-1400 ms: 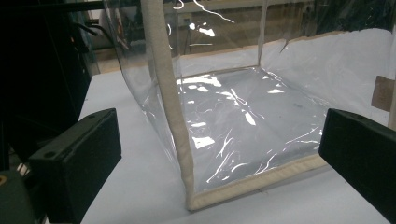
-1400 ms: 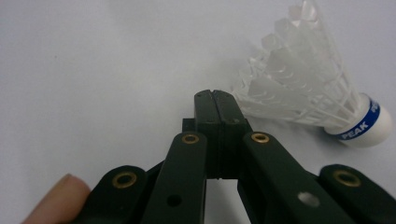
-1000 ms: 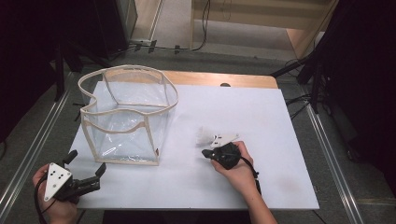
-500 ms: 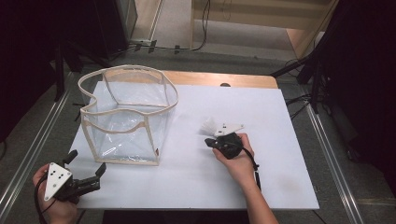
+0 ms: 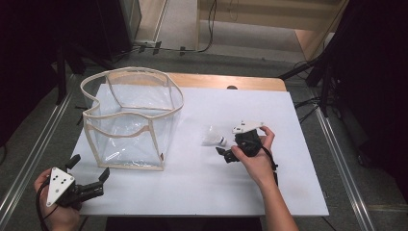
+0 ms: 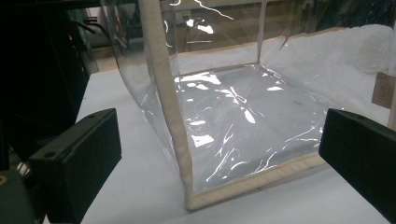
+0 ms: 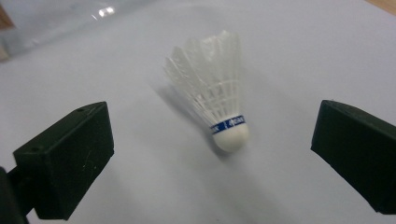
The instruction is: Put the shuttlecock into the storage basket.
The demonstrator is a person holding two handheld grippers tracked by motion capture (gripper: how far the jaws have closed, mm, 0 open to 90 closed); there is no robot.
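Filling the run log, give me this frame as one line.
right gripper: open, facing shuttlecock on table | left gripper: open, facing clear bag corner | bag: upright, empty

Running off the top and right edges of the left gripper view: clear plastic bag with beige fabric trim [image 6: 224, 116]; blurring faintly at the feather tips: white shuttlecock with blue band [image 7: 212, 88].

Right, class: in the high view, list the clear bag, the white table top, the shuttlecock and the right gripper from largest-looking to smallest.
1. White table top
2. Clear bag
3. Right gripper
4. Shuttlecock
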